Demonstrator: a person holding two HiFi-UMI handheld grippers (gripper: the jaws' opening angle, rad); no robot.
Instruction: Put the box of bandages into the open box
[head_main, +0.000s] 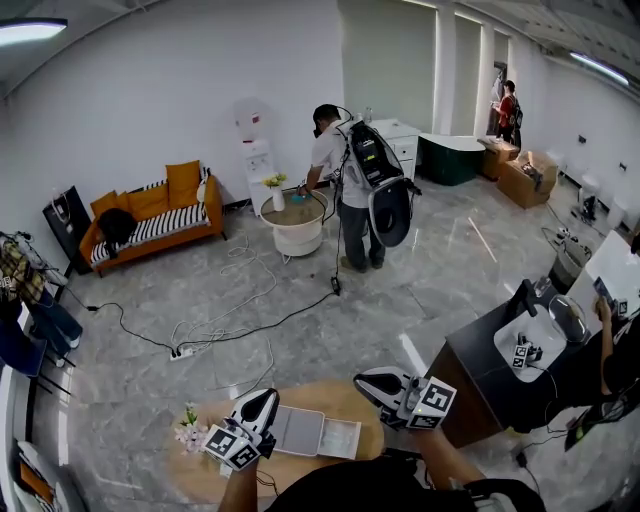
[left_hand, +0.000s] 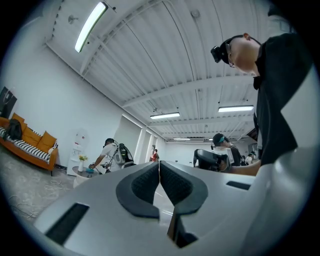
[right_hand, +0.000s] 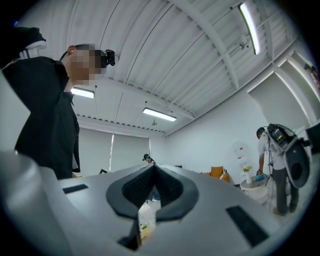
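Observation:
The open box (head_main: 315, 432), white with its lid laid flat, sits on a round wooden table (head_main: 340, 398) at the bottom of the head view. I cannot make out a box of bandages in any view. My left gripper (head_main: 268, 397) is held above the table's left part, just left of the open box. My right gripper (head_main: 362, 380) is held above the table's right edge. Both point up and away from the table. In the left gripper view the left gripper (left_hand: 159, 172) is shut with nothing between its pads. The right gripper (right_hand: 152, 172) is likewise shut and empty.
A small vase of flowers (head_main: 188, 428) stands at the table's left edge. A dark desk (head_main: 500, 365) with a seated person's hand stands to the right. Farther off, a person with a backpack (head_main: 350, 185) bends over a round side table (head_main: 297, 222). Cables (head_main: 215, 330) cross the floor.

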